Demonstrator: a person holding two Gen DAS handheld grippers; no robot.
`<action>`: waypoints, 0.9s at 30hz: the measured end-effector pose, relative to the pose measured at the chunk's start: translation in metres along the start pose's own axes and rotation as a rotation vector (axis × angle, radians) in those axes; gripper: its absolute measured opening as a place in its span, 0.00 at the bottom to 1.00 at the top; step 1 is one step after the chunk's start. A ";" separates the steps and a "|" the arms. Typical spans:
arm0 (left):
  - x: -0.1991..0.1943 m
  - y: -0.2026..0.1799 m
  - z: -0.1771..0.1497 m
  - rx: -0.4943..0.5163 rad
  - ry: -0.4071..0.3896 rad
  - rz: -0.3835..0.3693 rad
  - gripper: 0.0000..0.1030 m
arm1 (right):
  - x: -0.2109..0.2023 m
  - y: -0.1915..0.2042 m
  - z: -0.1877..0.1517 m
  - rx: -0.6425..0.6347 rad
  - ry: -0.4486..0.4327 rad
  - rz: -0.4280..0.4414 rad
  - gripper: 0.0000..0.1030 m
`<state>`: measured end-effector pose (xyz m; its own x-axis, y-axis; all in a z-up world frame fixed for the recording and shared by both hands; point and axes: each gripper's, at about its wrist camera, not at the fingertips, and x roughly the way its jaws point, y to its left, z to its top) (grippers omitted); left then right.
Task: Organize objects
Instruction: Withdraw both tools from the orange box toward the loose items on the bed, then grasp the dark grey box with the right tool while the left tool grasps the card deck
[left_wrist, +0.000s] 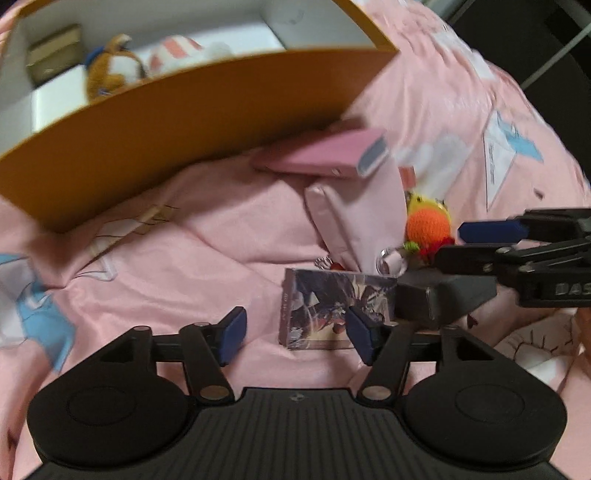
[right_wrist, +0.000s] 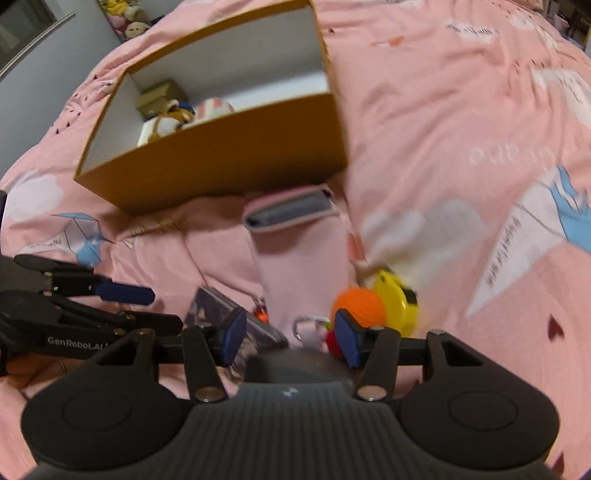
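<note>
My left gripper (left_wrist: 297, 336) stands open low over the pink bedspread. An illustrated card box (left_wrist: 332, 306) lies flat just beyond it, and the right pad overlaps its near corner. My right gripper (right_wrist: 291, 339) is open too, above a dark grey case (right_wrist: 295, 365) and a clear key ring (right_wrist: 306, 325). A pink pouch (right_wrist: 295, 266) lies ahead of it, with an orange and yellow crochet toy (right_wrist: 369, 306) at its right finger. In the left wrist view the right gripper (left_wrist: 448, 245) reaches in from the right, by the crochet toy (left_wrist: 428, 221).
An open orange box (right_wrist: 221, 158) sits farther back, holding a plush toy (left_wrist: 110, 66), a striped item (left_wrist: 177, 51) and a small olive box (left_wrist: 55, 51). A pink box with a grey end (left_wrist: 325, 155) lies against its wall. The bedspread (right_wrist: 461, 129) is rumpled.
</note>
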<state>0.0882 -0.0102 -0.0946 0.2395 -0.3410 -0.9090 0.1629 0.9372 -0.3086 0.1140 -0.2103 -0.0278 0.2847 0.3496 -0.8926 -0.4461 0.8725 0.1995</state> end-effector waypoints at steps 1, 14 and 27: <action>0.005 -0.002 0.001 0.011 0.013 0.001 0.71 | -0.002 -0.002 -0.002 0.006 0.001 -0.003 0.56; 0.049 -0.010 0.005 0.037 0.089 -0.079 0.86 | -0.003 -0.009 -0.020 0.023 0.120 0.010 0.77; 0.016 -0.010 -0.012 0.019 0.015 -0.088 0.39 | 0.018 0.002 -0.018 -0.062 0.159 -0.103 0.80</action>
<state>0.0787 -0.0236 -0.1093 0.2091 -0.4202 -0.8830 0.2008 0.9022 -0.3818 0.1032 -0.2082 -0.0508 0.1963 0.1970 -0.9606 -0.4745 0.8763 0.0828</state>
